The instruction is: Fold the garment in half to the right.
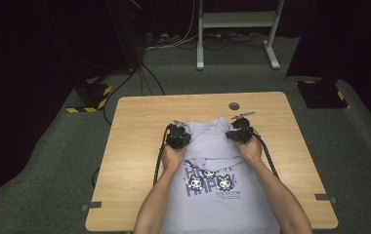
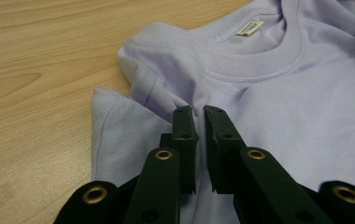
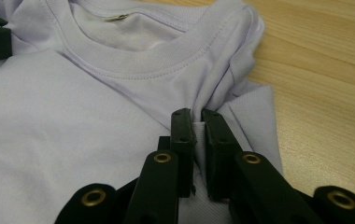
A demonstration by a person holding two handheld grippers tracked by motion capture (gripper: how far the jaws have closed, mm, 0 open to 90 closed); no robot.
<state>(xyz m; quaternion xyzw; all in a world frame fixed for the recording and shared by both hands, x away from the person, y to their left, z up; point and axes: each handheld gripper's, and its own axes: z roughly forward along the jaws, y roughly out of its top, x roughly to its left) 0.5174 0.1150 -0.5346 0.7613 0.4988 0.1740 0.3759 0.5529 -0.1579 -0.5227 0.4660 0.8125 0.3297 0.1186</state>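
Forearms enter from the bottom of the high view, reaching forward over a wooden desk (image 1: pixel 134 126) to a lavender T-shirt (image 1: pixel 213 146) that lies flat along its middle. Its long axis runs away from the person: the collar (image 2: pixel 259 65) points to the far edge, the hem hangs toward the near edge, and a cartoon print (image 1: pixel 208 183) faces up on the lower half. A small cream label (image 2: pixel 250 28) sits inside the neck.

Each hand holds a black claw at one shoulder of the shirt. The left claw (image 2: pixel 199 114) is closed on a raised pinch of cloth just beside the sleeve seam, and the right claw (image 3: pixel 198 116) is closed the same way on a ridge of fabric at the opposite shoulder.

Likely risks, judged from this grip: each pinch looks thin, perhaps taking only the top layer, so a lift could leave the back layer behind and the fold would come out lopsided. Uneven pulling by the two hands would skew the shirt off its axis. A hard tug could slip the cloth free of the pads, and the loosely tucked sleeves could spill out to the sides.
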